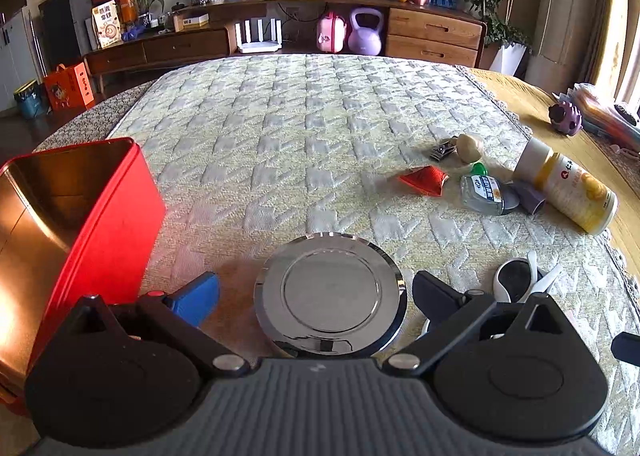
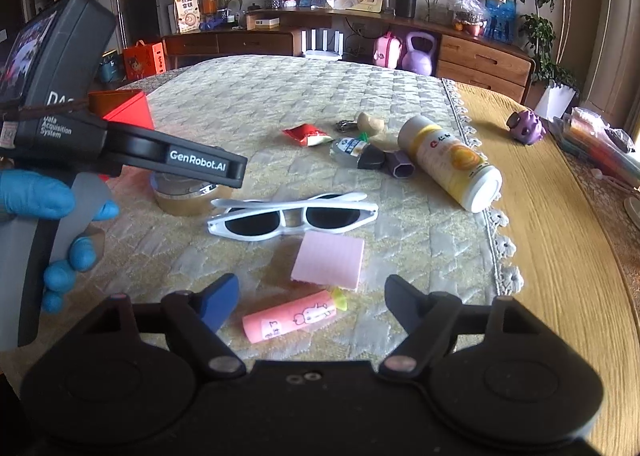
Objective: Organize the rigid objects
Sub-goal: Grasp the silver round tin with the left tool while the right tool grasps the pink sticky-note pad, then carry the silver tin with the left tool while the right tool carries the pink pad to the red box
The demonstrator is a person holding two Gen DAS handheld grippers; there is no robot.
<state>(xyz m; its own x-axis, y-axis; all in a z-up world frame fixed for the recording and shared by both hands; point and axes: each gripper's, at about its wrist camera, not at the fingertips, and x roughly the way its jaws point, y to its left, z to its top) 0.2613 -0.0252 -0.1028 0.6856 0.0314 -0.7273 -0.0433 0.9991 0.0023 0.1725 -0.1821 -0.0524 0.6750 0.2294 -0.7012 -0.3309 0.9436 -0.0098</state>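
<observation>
My left gripper [image 1: 316,296] is open, low over the quilted mat, with a round silver-lidded tin [image 1: 330,292] between its fingers; the pads stand apart from its rim. An open red tin box [image 1: 80,216] stands right beside it on the left. In the right wrist view, the same round tin [image 2: 188,196] sits under the left gripper's fingers [image 2: 200,164], held by a blue-gloved hand [image 2: 60,256]. My right gripper [image 2: 312,306] is open around a pink tube [image 2: 292,320] lying on the mat, without touching it. A pink square pad [image 2: 328,262] and white sunglasses [image 2: 292,218] lie just beyond.
A white-and-yellow bottle [image 2: 452,164] lies on its side near the mat's lace edge. Beside it are a red packet [image 2: 306,135], a small clear bottle [image 2: 348,148] and other small items. A purple toy [image 2: 526,126] sits on the yellow cloth to the right.
</observation>
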